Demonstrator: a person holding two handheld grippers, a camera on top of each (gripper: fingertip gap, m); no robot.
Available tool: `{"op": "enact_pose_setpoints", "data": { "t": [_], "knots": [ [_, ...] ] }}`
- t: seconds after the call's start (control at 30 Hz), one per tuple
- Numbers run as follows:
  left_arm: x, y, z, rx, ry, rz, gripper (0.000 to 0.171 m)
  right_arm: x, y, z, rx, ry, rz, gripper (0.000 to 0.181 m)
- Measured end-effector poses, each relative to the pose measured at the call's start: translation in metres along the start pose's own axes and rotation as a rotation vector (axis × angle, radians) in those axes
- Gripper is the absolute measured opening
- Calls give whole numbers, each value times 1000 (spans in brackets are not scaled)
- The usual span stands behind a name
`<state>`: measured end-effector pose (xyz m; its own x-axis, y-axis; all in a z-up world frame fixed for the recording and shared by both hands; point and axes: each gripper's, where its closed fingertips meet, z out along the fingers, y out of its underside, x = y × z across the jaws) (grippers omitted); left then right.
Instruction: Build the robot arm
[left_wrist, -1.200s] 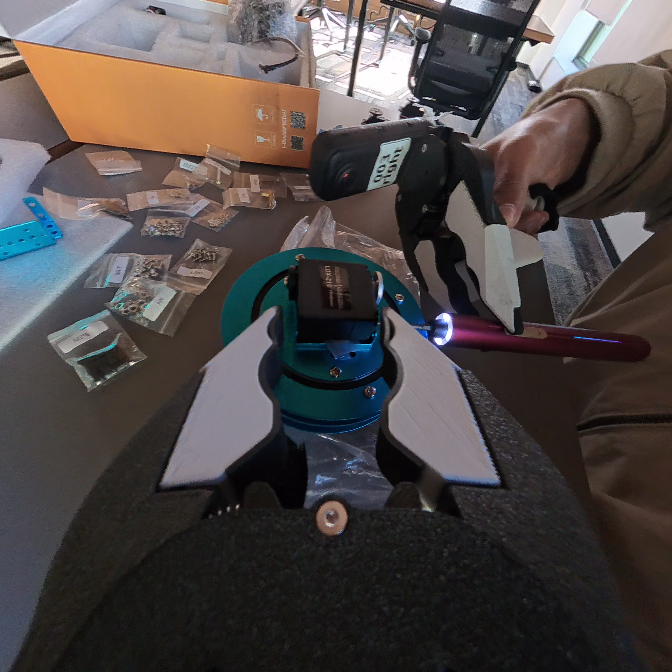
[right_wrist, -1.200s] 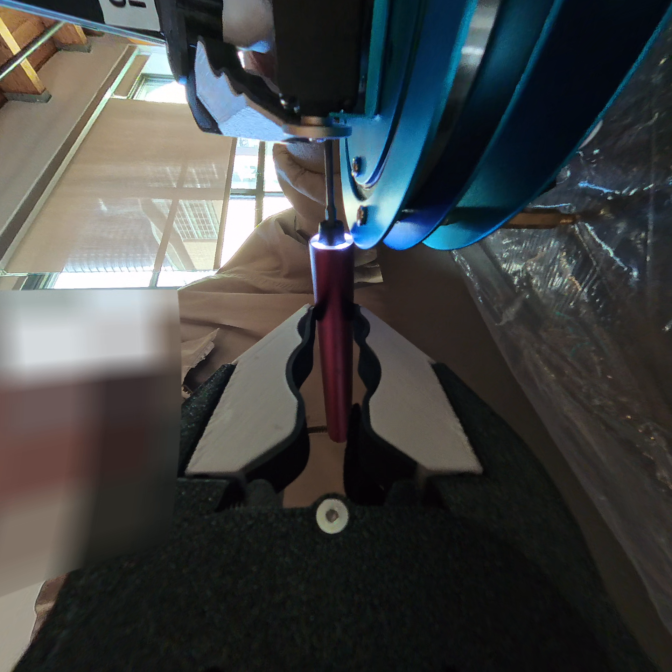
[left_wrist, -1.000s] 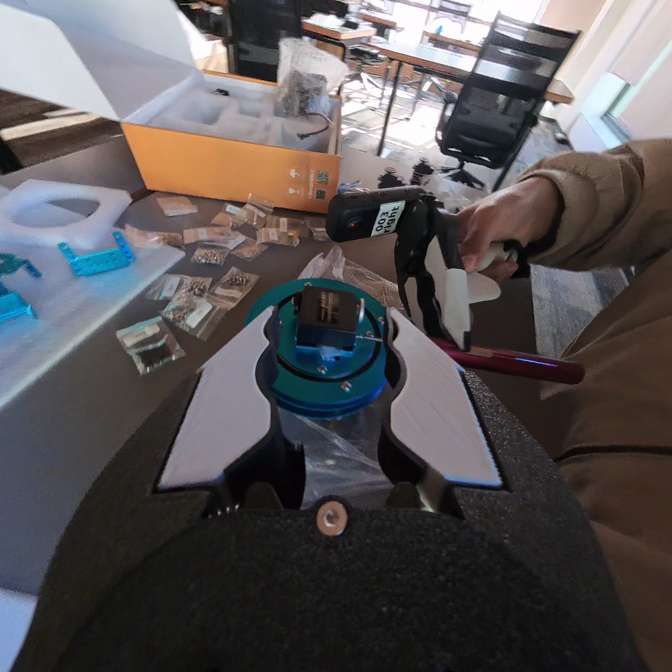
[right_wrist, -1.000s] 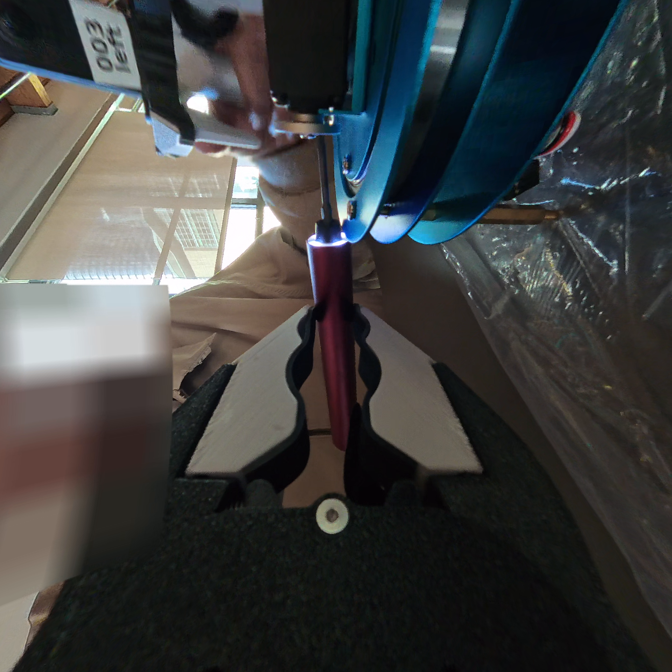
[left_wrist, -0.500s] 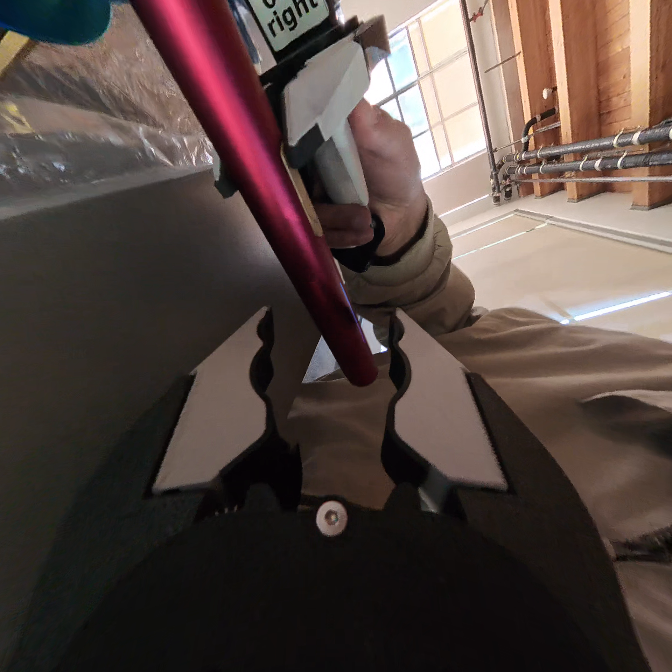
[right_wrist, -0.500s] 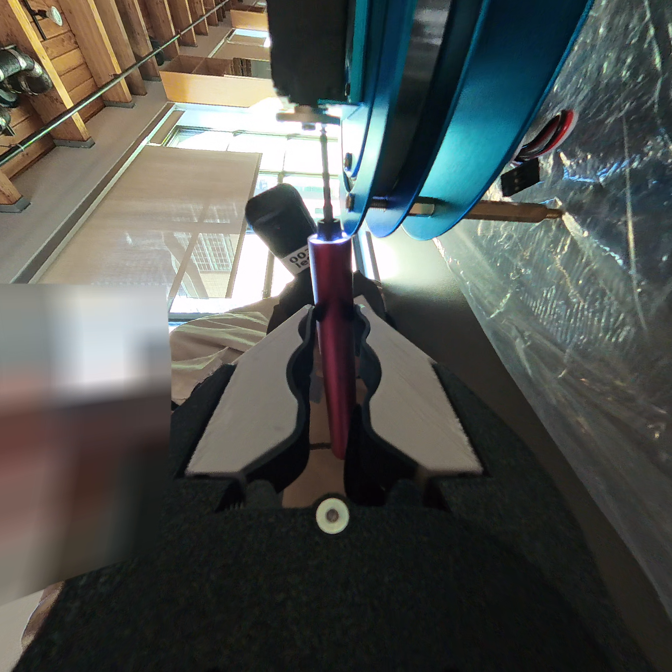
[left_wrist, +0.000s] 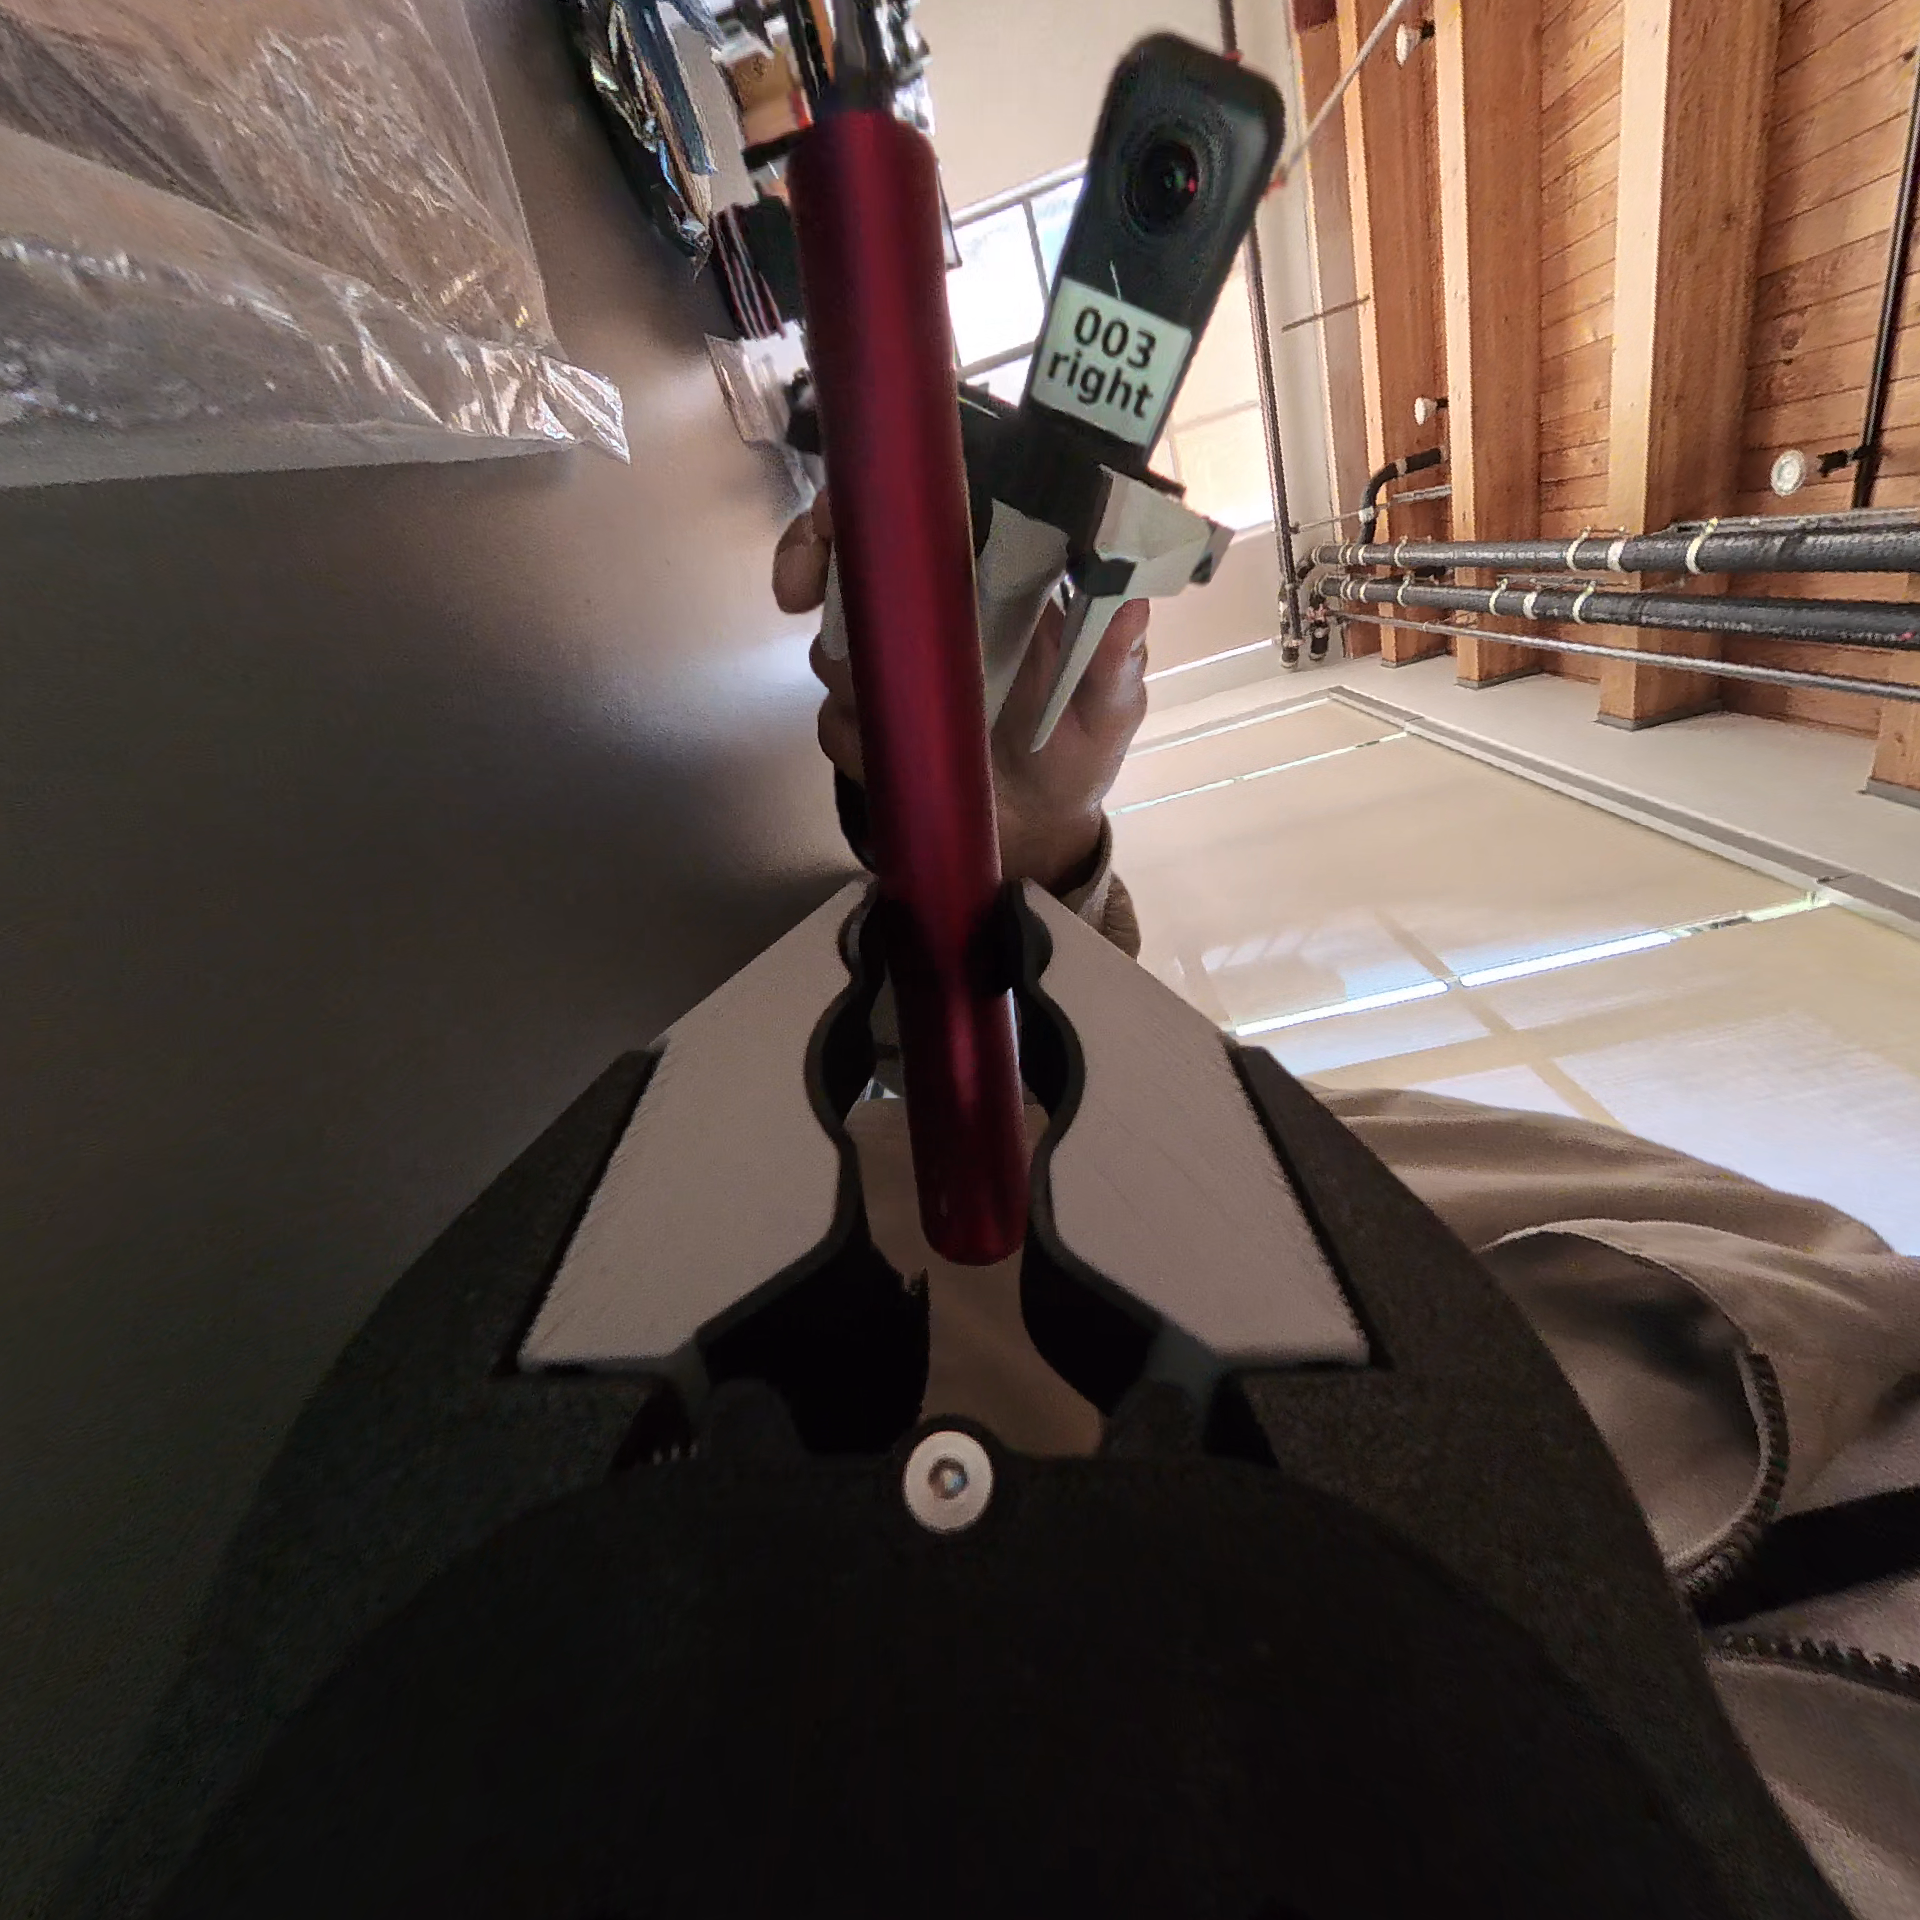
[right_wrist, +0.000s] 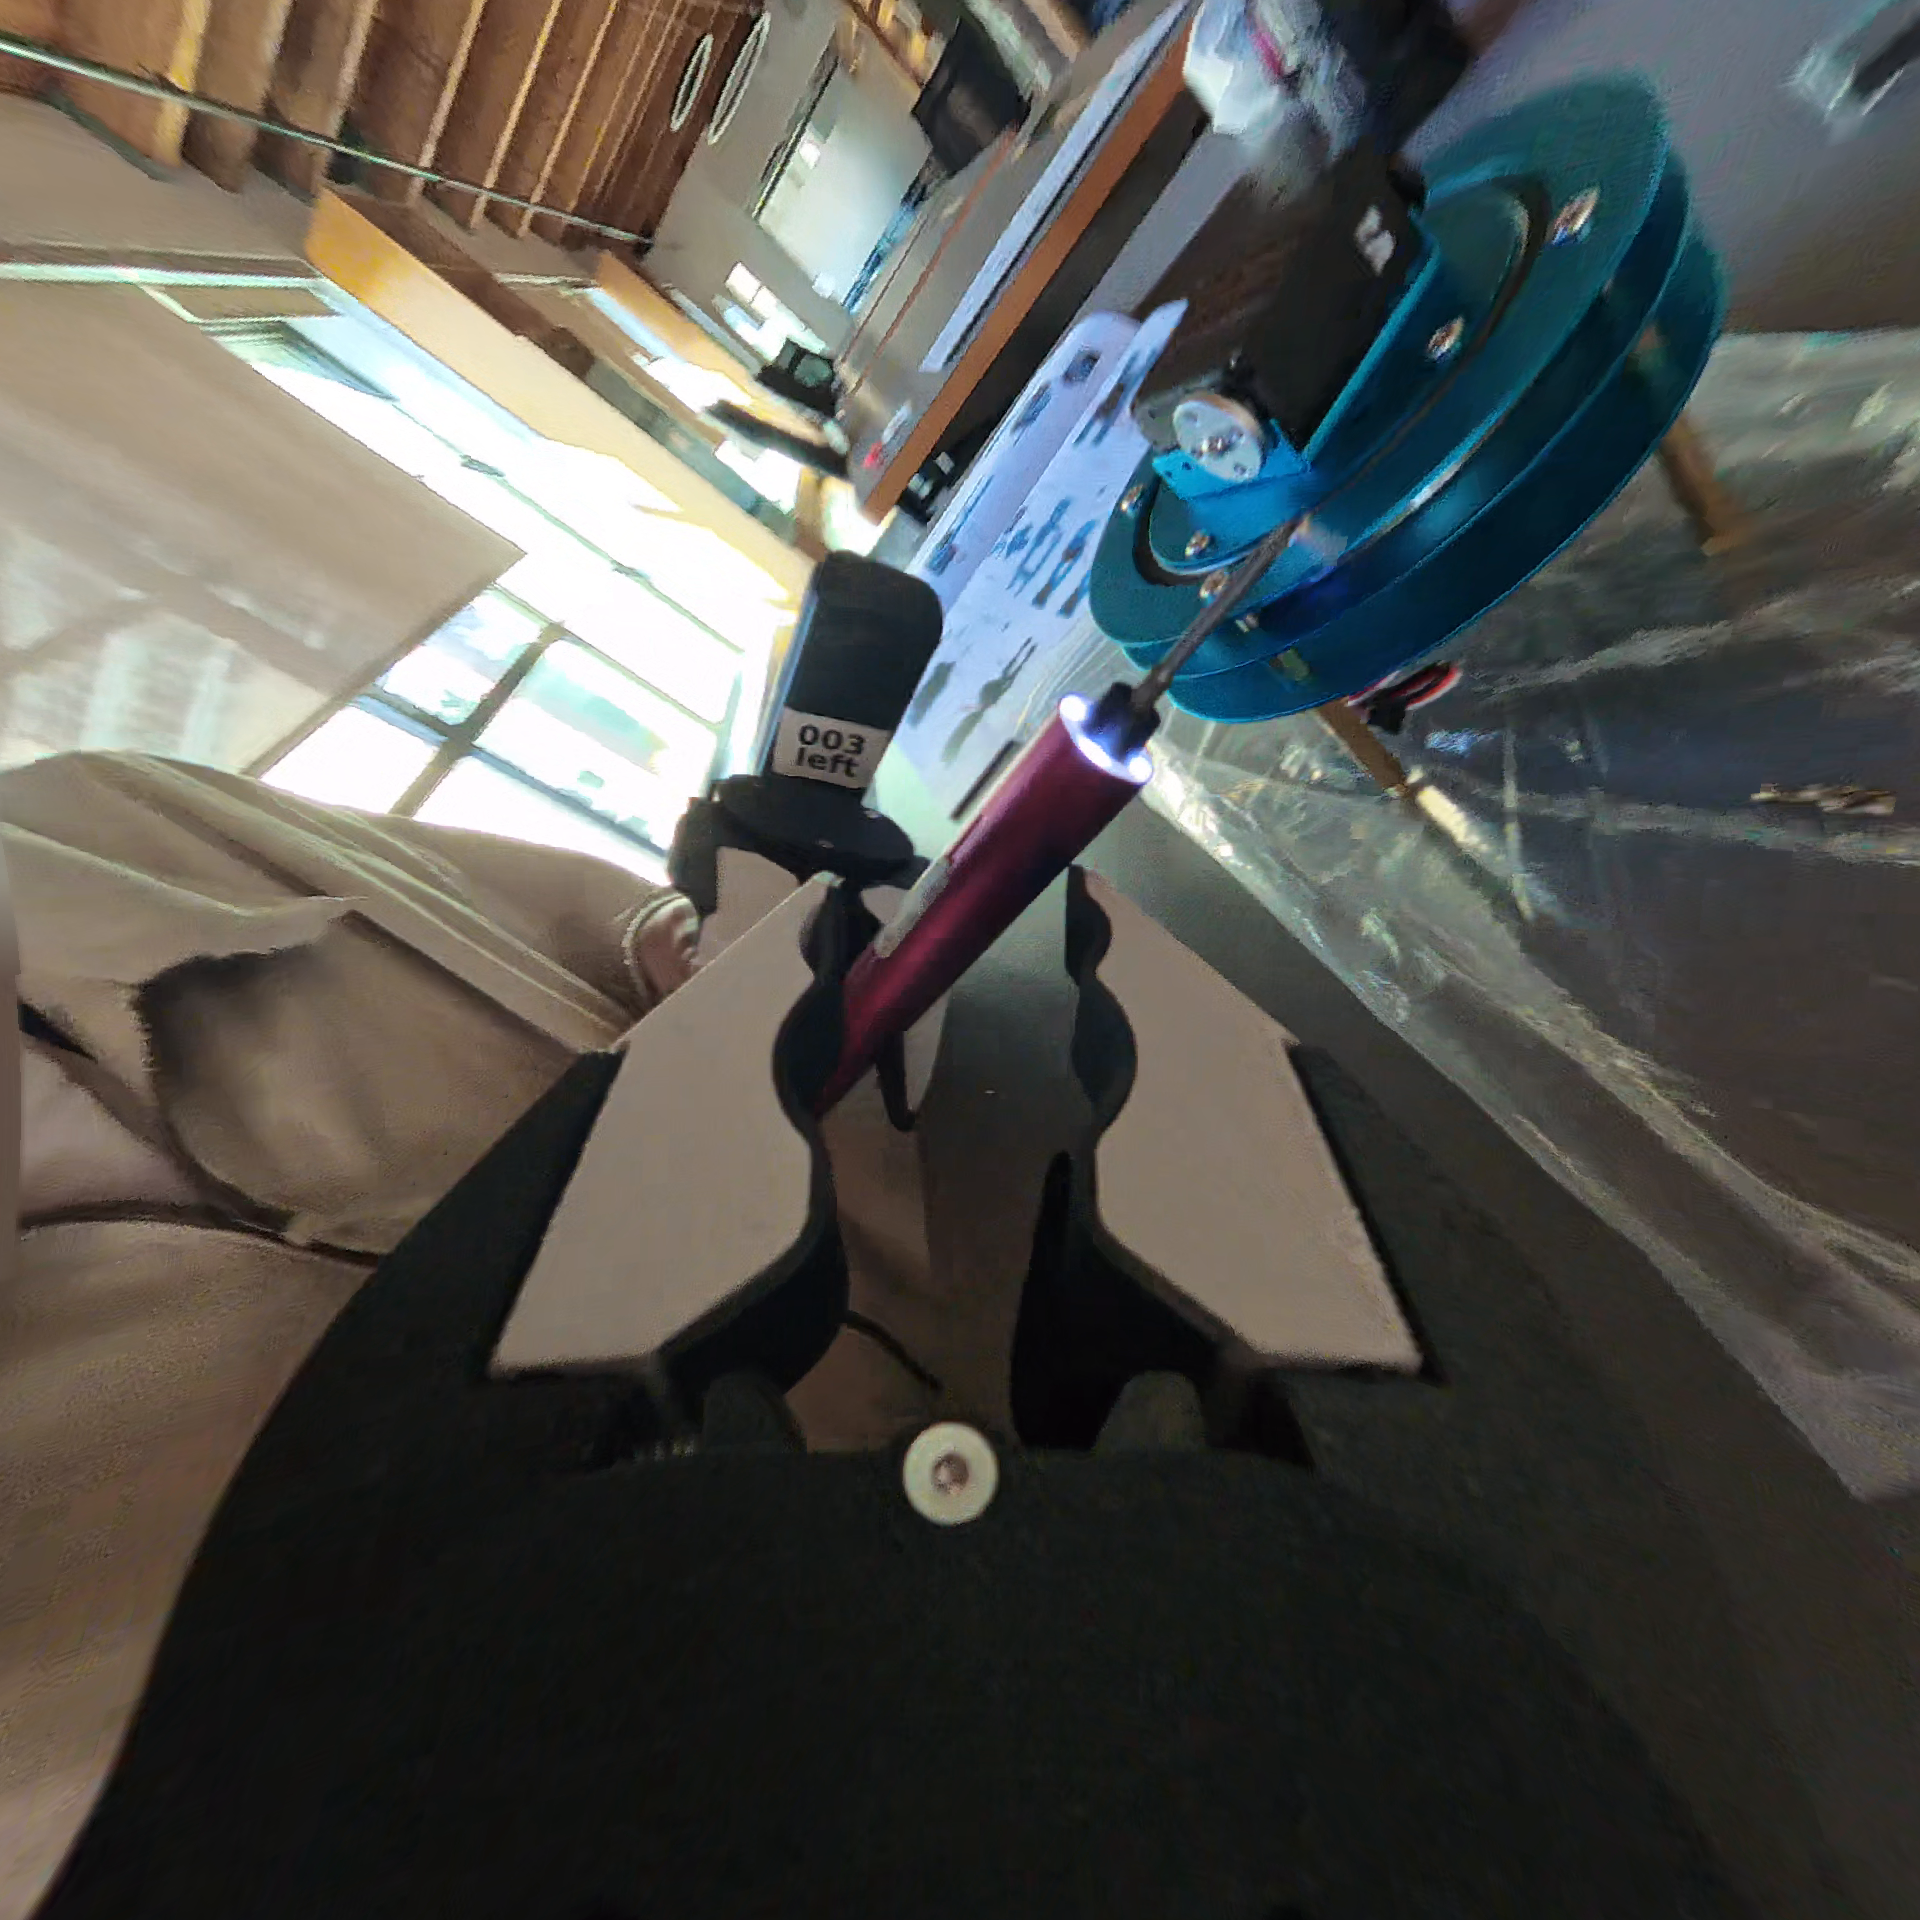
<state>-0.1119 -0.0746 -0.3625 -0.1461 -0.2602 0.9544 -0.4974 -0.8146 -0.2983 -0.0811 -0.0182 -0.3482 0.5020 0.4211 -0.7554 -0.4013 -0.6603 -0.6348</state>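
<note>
red screwdriver (left_wrist: 912, 665) is seen clamped near its butt end between the fingertips of the left gripper (left_wrist: 940, 940), the barrel running forward and away from the fingers. in the right wrist view the same tool's lit front end (right_wrist: 1103, 740) is shown with its thin bit reaching to the blue disc assembly (right_wrist: 1455, 457), which carries a black servo block (right_wrist: 1309, 281) and stands on brass standoffs over clear plastic sheeting (right_wrist: 1558, 883) on the dark table (left_wrist: 364, 779). the right gripper (right_wrist: 940, 914) is held with its fingers apart; the screwdriver's barrel passes between them nearer the one on the view's left, and contact cannot be told. the right gripper's body, camera (left_wrist: 1174, 156) and the hand (left_wrist: 1060, 748) holding it are seen just behind the barrel in the left wrist view.
</note>
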Motion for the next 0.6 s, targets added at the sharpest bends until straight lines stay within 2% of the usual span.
{"op": "enact_pose_setpoints", "data": {
  "t": [0.1,0.2,0.3,0.37,0.47,0.6],
  "knots": [
    [10,7,1,-26,23,41,19,-9,-4,-17,131,56,-120,38],
    [25,14,0,-42,53,74,19,-20,-2,-30,204,91,-152,39],
    [36,18,-3,-37,74,98,19,-18,3,-43,263,247,-254,39],
    [39,20,-5,-23,76,98,19,-12,8,-53,292,432,-401,39],
    [39,24,-7,-20,67,108,19,-20,22,-50,292,577,-616,38],
    [34,29,-7,-12,37,115,19,-38,30,-38,339,576,-643,42]
  ]
}}
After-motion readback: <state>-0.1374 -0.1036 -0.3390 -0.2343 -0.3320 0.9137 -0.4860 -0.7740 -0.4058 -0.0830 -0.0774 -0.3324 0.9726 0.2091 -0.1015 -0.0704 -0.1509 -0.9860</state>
